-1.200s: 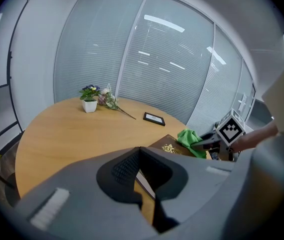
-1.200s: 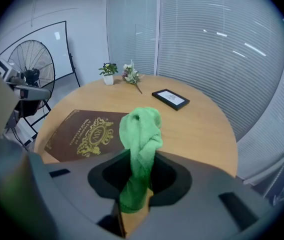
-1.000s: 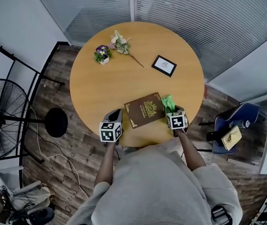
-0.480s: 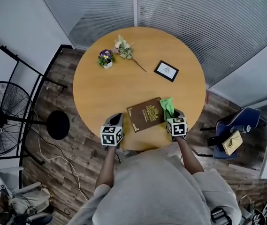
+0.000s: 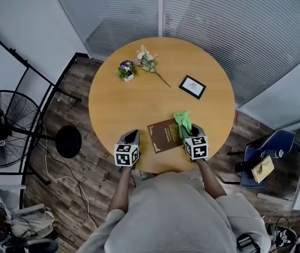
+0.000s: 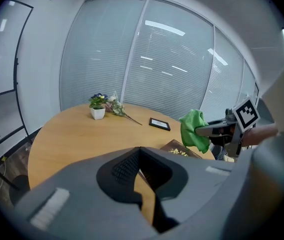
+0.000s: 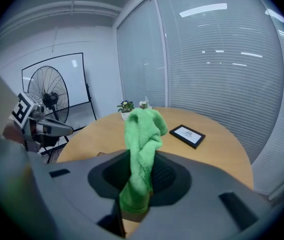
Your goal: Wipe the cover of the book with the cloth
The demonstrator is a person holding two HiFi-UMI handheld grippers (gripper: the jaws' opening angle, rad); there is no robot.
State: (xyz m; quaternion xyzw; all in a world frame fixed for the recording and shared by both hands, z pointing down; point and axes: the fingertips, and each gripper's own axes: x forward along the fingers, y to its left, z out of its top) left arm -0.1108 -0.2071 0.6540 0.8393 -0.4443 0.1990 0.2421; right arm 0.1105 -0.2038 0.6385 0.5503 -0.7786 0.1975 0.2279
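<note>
Right gripper view: the soft, limp cloth (image 7: 141,134) is clenched in the right gripper's (image 7: 134,204) jaws. The stiff book (image 5: 165,136) is best pinned at its edge by the left gripper (image 6: 144,184), whose jaws are together and empty.

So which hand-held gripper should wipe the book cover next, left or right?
Right. The right hand-held gripper is shut on the green cloth and sits at the right edge of the book. The left hand-held gripper holds nothing and sits beside the book, probably better suited to steadying it.

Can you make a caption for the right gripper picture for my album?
Right gripper pinching a green cloth over a round wooden table with a picture frame and potted flowers.
</note>
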